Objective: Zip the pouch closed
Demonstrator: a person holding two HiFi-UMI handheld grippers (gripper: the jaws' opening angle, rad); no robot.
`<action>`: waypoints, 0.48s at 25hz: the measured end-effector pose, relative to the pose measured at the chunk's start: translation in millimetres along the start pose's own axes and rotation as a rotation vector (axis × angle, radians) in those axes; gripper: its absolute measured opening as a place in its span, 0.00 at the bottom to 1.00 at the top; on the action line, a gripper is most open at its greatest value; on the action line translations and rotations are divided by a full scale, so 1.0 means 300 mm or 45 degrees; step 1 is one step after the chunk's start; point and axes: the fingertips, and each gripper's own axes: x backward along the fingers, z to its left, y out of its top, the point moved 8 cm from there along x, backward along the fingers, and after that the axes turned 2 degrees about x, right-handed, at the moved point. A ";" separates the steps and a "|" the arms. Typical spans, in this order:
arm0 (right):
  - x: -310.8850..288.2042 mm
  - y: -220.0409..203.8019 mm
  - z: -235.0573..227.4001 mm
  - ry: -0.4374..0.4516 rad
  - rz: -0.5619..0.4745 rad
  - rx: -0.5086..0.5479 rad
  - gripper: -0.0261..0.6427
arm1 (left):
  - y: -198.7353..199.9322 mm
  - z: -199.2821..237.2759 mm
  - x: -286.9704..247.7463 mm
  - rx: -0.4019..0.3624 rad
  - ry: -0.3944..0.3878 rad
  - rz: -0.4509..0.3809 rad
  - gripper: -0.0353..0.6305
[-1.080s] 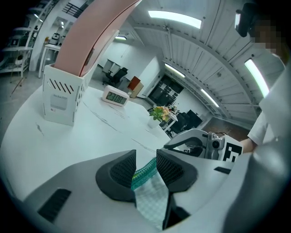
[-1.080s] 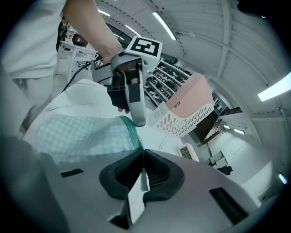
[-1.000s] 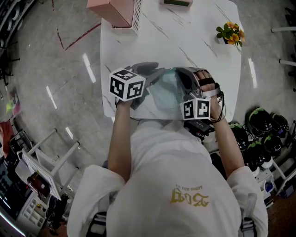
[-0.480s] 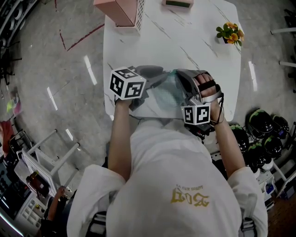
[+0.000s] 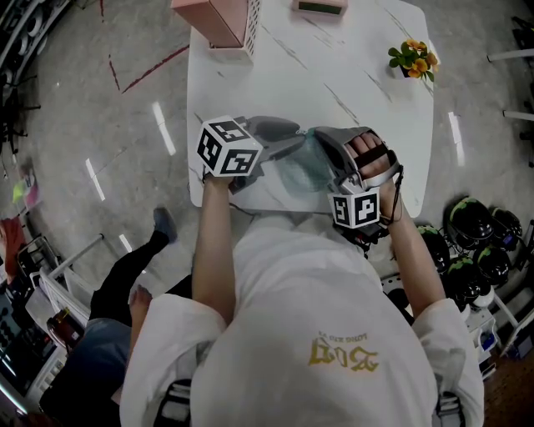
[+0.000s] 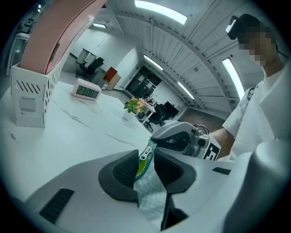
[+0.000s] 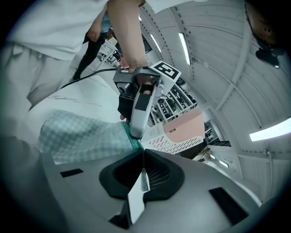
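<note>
- Left gripper (image 6: 146,160): the dark ribbed pads are clamped on one end of the pale green checked fabric pouch (image 5: 299,167). The jaws have just been closing, with that pouch end between them.
- A silver metal zipper pull (image 6: 145,154) sticks out past the left pads toward 12 o'clock, lying on the bright green zipper tape (image 6: 142,167).
- Right gripper (image 7: 142,166): the jaws are almost together, nipping a thin pale edge of the pouch's other end. Green tape shows right at its tips.
- In the head view the pouch is held between the two grippers over the 6 o'clock edge of the white marble-look table (image 5: 334,58), just in front of the person's chest. The left gripper is at the pouch's 9 o'clock and the right gripper at its 3 o'clock.
- Cannot tell whether the pouch touches the tabletop.
- In each gripper view the other gripper shows beyond the pouch, tips facing it.
- A pink box sits in a white slotted plastic basket (image 5: 246,25) at the table's 11 o'clock corner.
- A small white digital clock (image 6: 86,91) is at the table's 12 o'clock edge, apart from the basket.
- A small pot of orange and yellow flowers (image 5: 413,60) is at the table's 2 o'clock, well apart from the pouch.
- A second person in dark trousers (image 5: 125,275) stands on the grey floor at 8 o'clock in the head view.
</note>
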 end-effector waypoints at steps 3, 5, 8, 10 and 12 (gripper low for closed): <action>-0.001 -0.007 0.002 0.000 -0.005 0.008 0.07 | 0.006 0.007 -0.007 -0.032 -0.018 0.021 0.23; -0.002 -0.010 -0.003 -0.001 -0.008 0.011 0.07 | 0.014 0.006 -0.010 -0.048 -0.028 0.036 0.21; -0.005 -0.014 -0.009 0.002 -0.011 -0.006 0.07 | 0.023 0.005 -0.013 -0.076 -0.027 0.057 0.19; -0.006 -0.018 -0.010 0.009 -0.014 -0.041 0.07 | 0.025 0.004 -0.013 -0.090 -0.024 0.056 0.18; -0.006 -0.020 -0.013 0.019 -0.020 -0.082 0.07 | 0.025 0.004 -0.011 -0.100 -0.025 0.052 0.18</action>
